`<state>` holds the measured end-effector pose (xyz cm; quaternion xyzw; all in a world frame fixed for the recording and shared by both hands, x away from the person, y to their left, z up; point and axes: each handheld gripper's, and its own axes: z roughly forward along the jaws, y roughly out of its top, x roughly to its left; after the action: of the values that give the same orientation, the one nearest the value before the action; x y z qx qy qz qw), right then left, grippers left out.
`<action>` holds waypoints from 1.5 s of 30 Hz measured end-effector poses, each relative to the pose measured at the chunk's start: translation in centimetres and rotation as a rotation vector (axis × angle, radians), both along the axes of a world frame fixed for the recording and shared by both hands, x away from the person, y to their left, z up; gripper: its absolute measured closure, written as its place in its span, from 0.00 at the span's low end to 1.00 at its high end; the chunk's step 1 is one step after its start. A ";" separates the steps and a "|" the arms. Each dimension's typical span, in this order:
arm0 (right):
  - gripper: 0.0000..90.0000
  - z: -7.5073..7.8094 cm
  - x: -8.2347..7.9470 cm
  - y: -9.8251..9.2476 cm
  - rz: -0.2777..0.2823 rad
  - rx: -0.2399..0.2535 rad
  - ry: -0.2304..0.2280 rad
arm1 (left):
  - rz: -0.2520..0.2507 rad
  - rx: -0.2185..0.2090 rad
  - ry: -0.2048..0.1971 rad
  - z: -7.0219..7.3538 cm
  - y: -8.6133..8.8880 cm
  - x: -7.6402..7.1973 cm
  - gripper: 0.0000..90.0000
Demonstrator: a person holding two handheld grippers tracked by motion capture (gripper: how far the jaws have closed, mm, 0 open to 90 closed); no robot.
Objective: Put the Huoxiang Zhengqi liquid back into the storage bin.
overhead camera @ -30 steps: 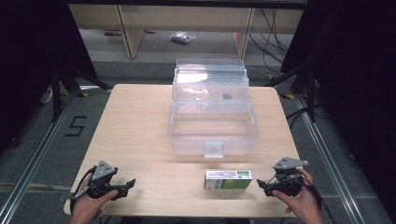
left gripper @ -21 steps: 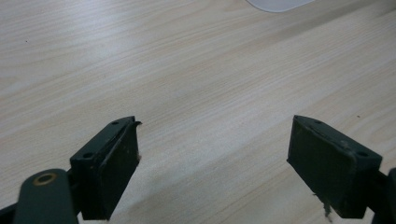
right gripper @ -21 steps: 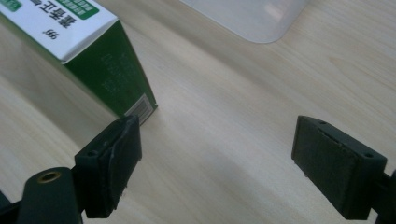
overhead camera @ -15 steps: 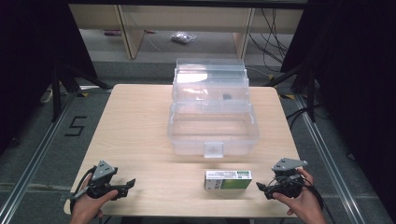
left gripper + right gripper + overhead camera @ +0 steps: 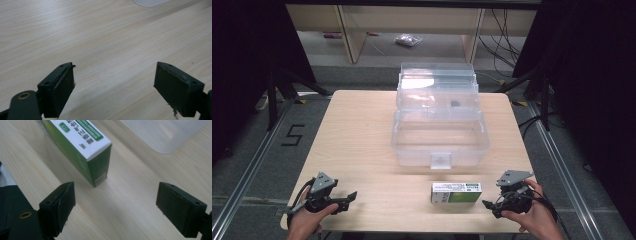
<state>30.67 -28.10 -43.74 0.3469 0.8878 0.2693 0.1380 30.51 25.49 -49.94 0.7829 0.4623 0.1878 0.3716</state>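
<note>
Right claw (image 5: pixel 490 204) released, jaws wide, resting on the worktop (image 5: pixel 362 135) at 5 o'clock, just beside the green box (image 5: pixel 456 192). Box lies flat at 6 o'clock, near the clear bin (image 5: pixel 439 135). Left claw (image 5: pixel 348 198) released at 7 o'clock, well apart.

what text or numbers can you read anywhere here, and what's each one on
"5": black figure on the grey floor left of the table.
Print on the white top of the green and white box: characters in the right gripper view, too blurred and cropped to read.
Small label at the box's lower corner: too small to read.
</note>
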 end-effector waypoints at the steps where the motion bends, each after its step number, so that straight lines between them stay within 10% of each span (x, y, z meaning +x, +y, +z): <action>1: 0.19 0.1 0.1 0.2 0.017 -0.012 -0.008 | 0.000 -0.007 -0.007 -0.1 0.0 0.0 0.17; 21: 0.18 2.4 2.4 5.5 0.220 -0.106 0.005 | -0.001 -0.008 -0.005 0.0 0.1 0.1 0.18; 45: 0.26 1.2 4.7 9.8 0.395 -0.157 0.096 | 0.004 -0.008 -0.006 0.0 0.1 0.1 0.18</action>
<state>35.39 -18.35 -42.55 0.1670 0.9622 0.2044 0.0668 30.58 25.61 -49.94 0.7800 0.4634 0.1891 0.3756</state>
